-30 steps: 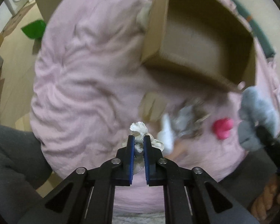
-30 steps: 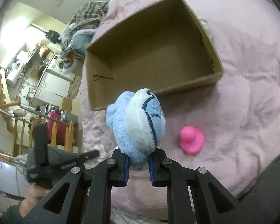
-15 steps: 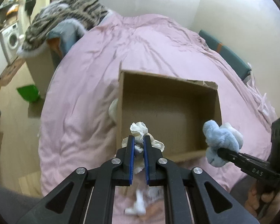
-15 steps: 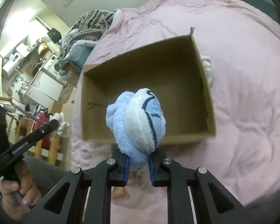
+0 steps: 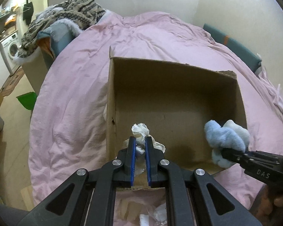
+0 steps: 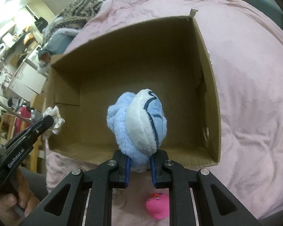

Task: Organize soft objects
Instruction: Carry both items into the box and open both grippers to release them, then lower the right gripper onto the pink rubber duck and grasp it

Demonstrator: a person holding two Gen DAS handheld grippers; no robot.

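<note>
An open, empty cardboard box [image 5: 111, 101] lies on the pink bedcover [image 5: 69, 98]; it also shows in the right wrist view [image 6: 209, 86]. My left gripper [image 5: 140, 141] is shut on a white crumpled soft cloth [image 5: 140, 130] and holds it over the box's near left corner; the cloth also shows in the right wrist view [image 6: 53, 119]. My right gripper [image 6: 139, 162] is shut on a blue and white plush toy [image 6: 139, 122], held over the box's near edge; the toy shows in the left wrist view [image 5: 226, 140].
A pink rubber duck [image 6: 158, 206] lies on the cover below my right gripper. White soft scraps [image 5: 156, 216] lie near the box's front. A striped blanket pile [image 5: 66, 17] sits at the bed's far left. A green bin [image 5: 27, 99] stands on the floor.
Both grippers have carried their soft objects up and forward from the bedcover to over the box's near edge. The box now fills both views.
</note>
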